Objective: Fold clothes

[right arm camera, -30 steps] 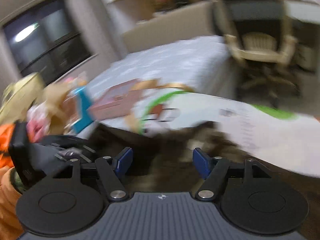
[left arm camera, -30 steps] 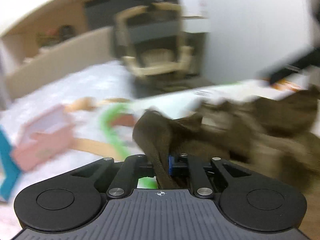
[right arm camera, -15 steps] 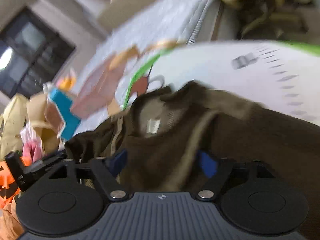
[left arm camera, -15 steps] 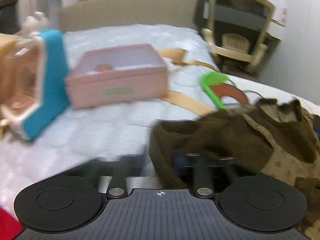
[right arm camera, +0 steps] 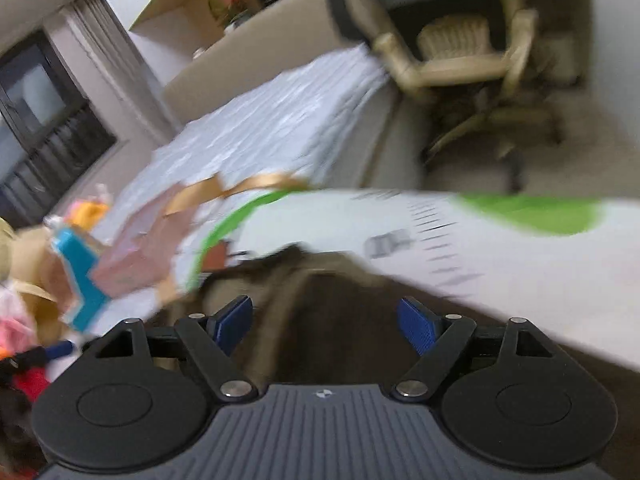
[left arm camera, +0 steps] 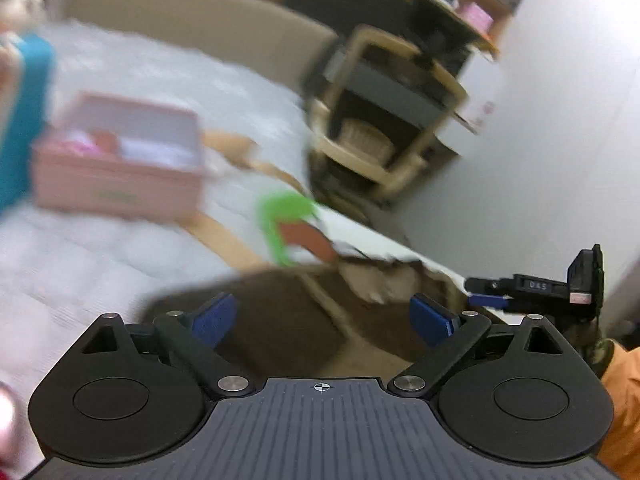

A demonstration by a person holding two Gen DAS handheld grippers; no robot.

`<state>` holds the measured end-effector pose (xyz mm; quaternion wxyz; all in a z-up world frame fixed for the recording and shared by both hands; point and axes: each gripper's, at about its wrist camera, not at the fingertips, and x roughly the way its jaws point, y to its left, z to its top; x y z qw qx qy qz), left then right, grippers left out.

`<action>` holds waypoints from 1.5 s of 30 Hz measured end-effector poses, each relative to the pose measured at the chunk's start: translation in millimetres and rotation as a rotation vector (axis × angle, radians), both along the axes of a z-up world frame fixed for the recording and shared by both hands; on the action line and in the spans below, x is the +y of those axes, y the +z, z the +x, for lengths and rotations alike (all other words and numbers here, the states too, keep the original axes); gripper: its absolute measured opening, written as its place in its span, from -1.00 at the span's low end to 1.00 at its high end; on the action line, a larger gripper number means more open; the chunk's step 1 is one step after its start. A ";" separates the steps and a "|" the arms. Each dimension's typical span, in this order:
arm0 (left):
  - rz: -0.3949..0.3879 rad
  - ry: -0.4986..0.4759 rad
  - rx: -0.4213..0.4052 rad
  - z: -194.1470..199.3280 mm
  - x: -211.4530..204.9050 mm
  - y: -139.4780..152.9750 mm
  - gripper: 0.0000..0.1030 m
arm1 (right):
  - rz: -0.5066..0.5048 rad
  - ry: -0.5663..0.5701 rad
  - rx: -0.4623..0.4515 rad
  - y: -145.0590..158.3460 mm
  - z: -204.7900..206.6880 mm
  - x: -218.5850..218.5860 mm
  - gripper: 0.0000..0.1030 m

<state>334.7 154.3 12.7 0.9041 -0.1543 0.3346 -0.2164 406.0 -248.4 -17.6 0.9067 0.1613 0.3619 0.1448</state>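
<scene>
A dark brown knit garment (left arm camera: 304, 320) lies on a white board with green marks (right arm camera: 500, 240) on the bed. My left gripper (left arm camera: 322, 316) stands open just above the garment, with nothing between its blue pads. In the right wrist view the same brown garment (right arm camera: 320, 320) spreads under my right gripper (right arm camera: 326, 322), which is also open and holds nothing. The right gripper's body (left arm camera: 536, 292) shows at the right edge of the left wrist view. Both views are blurred by motion.
A pink box (left arm camera: 120, 168) and a blue-edged box (left arm camera: 24, 128) sit on the white bed (left arm camera: 80, 260) to the left. Tan ribbon (right arm camera: 256, 184) lies behind the board. A beige office chair (right arm camera: 460, 48) stands past the bed. An orange sleeve (left arm camera: 624, 400) is at right.
My left gripper was shut on a fold of the brown garment a second ago; now it is open and the cloth lies flat below. The right gripper stayed open and swung over the garment.
</scene>
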 end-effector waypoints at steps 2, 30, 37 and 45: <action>0.069 -0.041 -0.005 -12.7 -21.7 -4.7 0.89 | -0.118 -0.010 -0.057 7.2 -33.1 -13.8 0.57; 0.650 -0.120 -0.243 -315.2 -106.3 -49.9 0.98 | -0.767 0.148 -0.545 24.2 -337.9 41.5 0.58; 0.618 0.269 -0.172 -275.8 -41.0 -50.4 0.98 | -0.775 0.178 -0.448 5.8 -333.1 36.2 0.58; 0.866 0.231 -0.261 -277.4 -37.1 -31.5 0.99 | -0.891 0.094 -0.499 4.4 -338.3 31.8 0.38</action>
